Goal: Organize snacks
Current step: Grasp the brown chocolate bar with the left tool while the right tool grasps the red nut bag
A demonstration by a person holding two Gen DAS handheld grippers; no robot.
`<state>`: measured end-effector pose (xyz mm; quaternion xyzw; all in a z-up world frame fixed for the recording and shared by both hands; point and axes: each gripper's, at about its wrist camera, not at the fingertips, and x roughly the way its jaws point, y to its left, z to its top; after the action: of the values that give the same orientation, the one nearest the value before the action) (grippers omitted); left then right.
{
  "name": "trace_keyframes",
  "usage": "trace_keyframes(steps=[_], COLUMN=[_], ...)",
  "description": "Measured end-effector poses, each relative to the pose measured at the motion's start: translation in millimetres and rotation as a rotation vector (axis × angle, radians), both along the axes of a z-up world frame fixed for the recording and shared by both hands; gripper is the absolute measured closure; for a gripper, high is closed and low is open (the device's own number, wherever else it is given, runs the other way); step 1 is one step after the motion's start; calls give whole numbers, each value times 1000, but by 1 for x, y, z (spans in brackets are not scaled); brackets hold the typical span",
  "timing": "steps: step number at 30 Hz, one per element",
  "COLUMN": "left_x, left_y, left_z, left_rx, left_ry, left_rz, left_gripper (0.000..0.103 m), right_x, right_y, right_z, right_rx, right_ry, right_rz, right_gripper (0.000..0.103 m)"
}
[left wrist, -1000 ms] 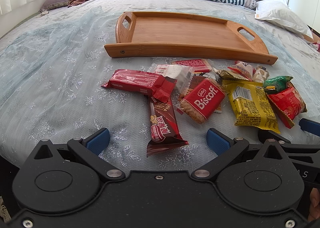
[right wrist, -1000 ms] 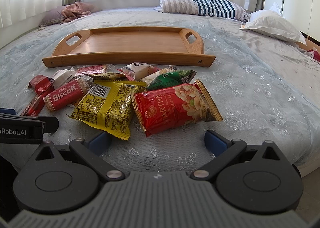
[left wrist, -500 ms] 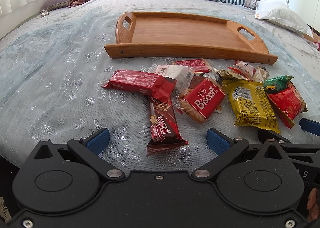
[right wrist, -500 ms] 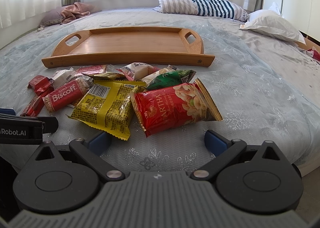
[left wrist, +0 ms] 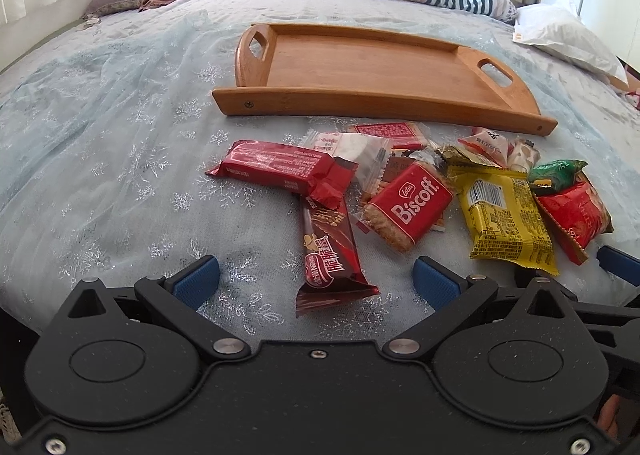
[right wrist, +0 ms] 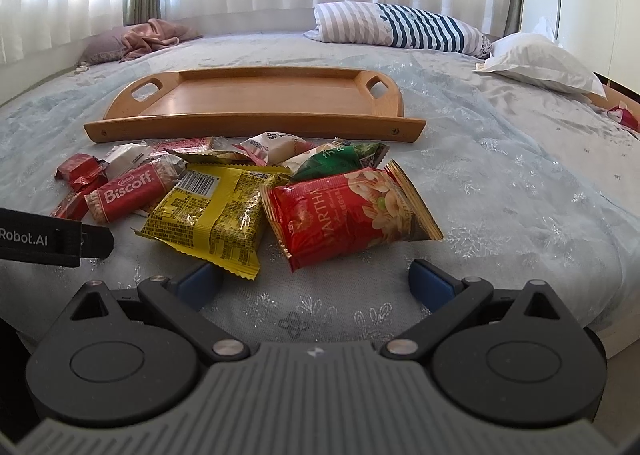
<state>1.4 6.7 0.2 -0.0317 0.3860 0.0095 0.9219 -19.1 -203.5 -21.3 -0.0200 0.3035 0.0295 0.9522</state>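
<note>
Fingers first: your left gripper [left wrist: 316,281] stands spread wide with nothing between its blue pads, the tail of the dark chocolate wafer bar [left wrist: 330,255] lying in the gap. Your right gripper [right wrist: 314,281] is likewise spread and empty, hovering just short of the red nut bag [right wrist: 352,211] and the yellow packet [right wrist: 214,217].

Beyond those, the snacks sit in one overlapping heap on the bedspread [left wrist: 100,143]: the Biscoff pack [left wrist: 408,207] leans on other wrappers, the long red bar [left wrist: 280,171] lies across the wafer bar's far end, and the green packet [right wrist: 340,163] is tucked under the nut bag's far edge.

Farther still, the wooden tray [left wrist: 360,99] is bare, so nothing looks sorted yet.

Risks as I judge them: pinching the wafer bar may drag the red bar along; closing low may catch the soft bedspread; glossy wrappers could slip out; the tray may rock on the mattress when loaded.
</note>
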Motion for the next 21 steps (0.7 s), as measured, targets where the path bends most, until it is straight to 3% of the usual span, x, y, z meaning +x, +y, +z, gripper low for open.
trace_keyframes(steps=[5, 10, 13, 17, 21], left_x=[-6, -6, -12, -20, -24], left_y=[1, 4, 9, 8, 6], left_z=[-7, 0, 8, 19, 28], left_rx=[23, -6, -34, -8, -20], left_ry=[-58, -43, -70, -124, -164], left_rz=[-29, -29, -27, -41, -51], left_gripper=[0, 2, 18, 31, 49], right_x=[-4, -12, -21, -24, -14], right_y=[2, -1, -5, -12, -19], right_z=[-3, 5, 13, 22, 23], right_rx=[-11, 3, 6, -13, -44], right_ry=[-47, -78, -125, -203, -212], right_rz=[-2, 35, 49, 12, -6], right_gripper=[0, 0, 0, 0, 1])
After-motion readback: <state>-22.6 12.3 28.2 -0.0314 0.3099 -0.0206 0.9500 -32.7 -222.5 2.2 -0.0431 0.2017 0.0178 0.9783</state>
